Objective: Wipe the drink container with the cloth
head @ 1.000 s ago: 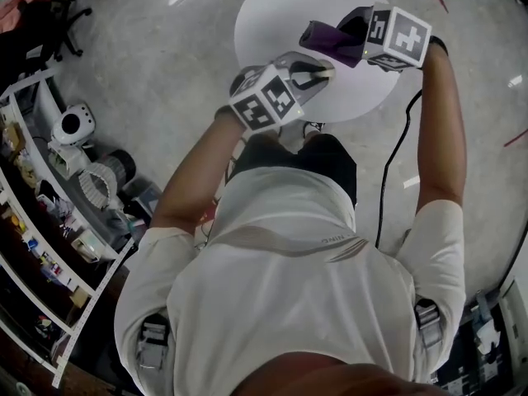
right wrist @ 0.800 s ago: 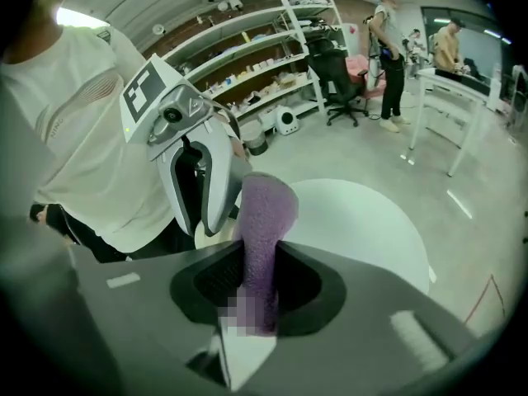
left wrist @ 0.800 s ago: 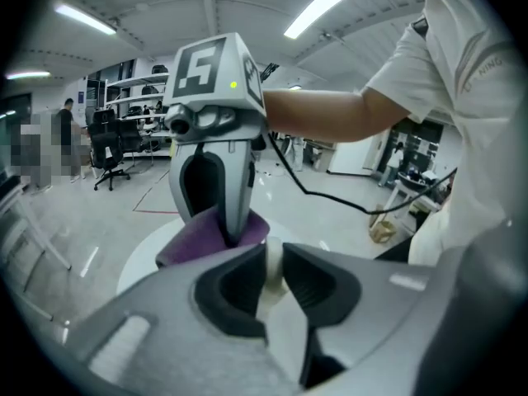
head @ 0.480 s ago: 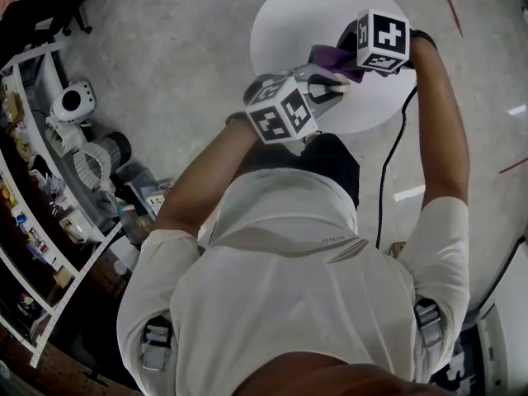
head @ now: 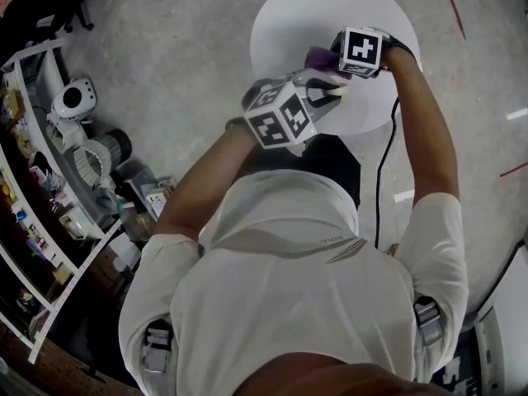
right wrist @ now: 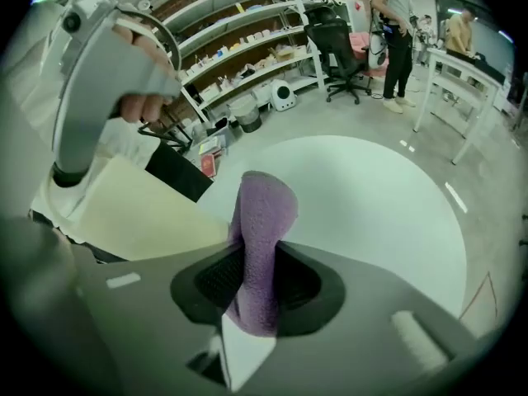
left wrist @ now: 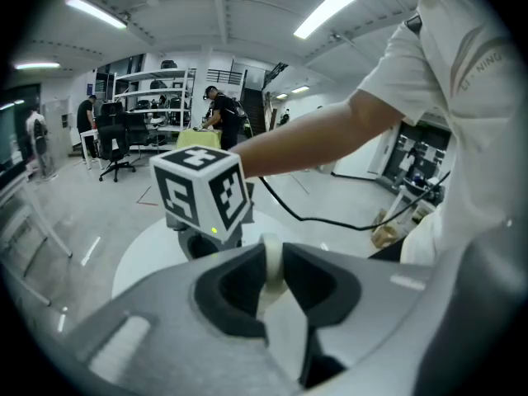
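With left fingers (left wrist: 233,289) closing on the container (left wrist: 271,264) and right fingers (right wrist: 216,284) clamping the cloth (right wrist: 262,221), I should rub evenly, bracing firmly.

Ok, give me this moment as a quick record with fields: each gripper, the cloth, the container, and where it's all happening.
left gripper: jaws closing on a pale edge of the drink container, which sits between them
right gripper: shut on the purple cloth, which sticks up past the jaws
cloth and container: close together; contact cannot be told
location: both held up over the round white table
background: shelves, office chair
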Action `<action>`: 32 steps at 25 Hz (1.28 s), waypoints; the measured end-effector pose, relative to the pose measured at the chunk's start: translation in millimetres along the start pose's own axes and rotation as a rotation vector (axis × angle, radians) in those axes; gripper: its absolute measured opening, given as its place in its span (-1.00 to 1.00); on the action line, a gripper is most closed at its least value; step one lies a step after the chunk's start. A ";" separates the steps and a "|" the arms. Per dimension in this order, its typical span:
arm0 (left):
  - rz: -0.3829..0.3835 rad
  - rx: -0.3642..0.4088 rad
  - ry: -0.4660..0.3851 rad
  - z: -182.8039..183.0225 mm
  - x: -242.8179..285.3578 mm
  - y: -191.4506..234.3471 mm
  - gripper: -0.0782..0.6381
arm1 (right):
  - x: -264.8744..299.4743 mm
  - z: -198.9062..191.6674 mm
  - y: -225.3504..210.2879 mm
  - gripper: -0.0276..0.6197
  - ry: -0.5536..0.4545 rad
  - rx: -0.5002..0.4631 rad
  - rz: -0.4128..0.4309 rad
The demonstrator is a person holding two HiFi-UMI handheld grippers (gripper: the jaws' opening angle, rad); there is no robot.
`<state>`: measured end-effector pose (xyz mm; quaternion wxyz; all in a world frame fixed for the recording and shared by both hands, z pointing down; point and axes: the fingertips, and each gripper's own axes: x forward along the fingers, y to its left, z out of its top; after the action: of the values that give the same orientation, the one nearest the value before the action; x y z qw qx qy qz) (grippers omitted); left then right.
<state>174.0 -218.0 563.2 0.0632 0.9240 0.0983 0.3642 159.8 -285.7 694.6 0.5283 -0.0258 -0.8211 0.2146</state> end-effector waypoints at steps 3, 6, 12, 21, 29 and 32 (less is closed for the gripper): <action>0.003 -0.002 -0.002 -1.0 -0.9 -0.7 -0.60 | 13.6 -8.8 -6.5 -0.61 -0.009 0.054 -0.051; 0.005 0.000 -0.003 -2.3 -1.7 0.8 -0.60 | 18.6 -12.2 -12.3 -0.61 -0.066 0.127 -0.076; 0.024 -0.003 -0.035 0.5 -9.5 1.2 -0.53 | -31.3 -8.1 -19.1 -0.59 -0.473 0.462 -0.149; 0.101 -0.107 -0.291 35.8 -84.9 18.4 -0.39 | -195.9 -27.6 48.6 -0.60 -1.296 0.955 -0.548; 0.271 -0.095 -0.456 53.2 -191.4 29.5 -0.65 | -300.9 -6.9 150.6 -0.60 -1.566 0.948 -0.767; 0.319 -0.099 -0.562 65.8 -235.1 18.5 -0.74 | -335.9 9.0 195.0 -0.60 -1.653 0.896 -0.805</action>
<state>53.5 -292.5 363.6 0.0749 0.9879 -0.0869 0.1047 263.9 -202.2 329.7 -0.2094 0.6081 -0.7206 0.2592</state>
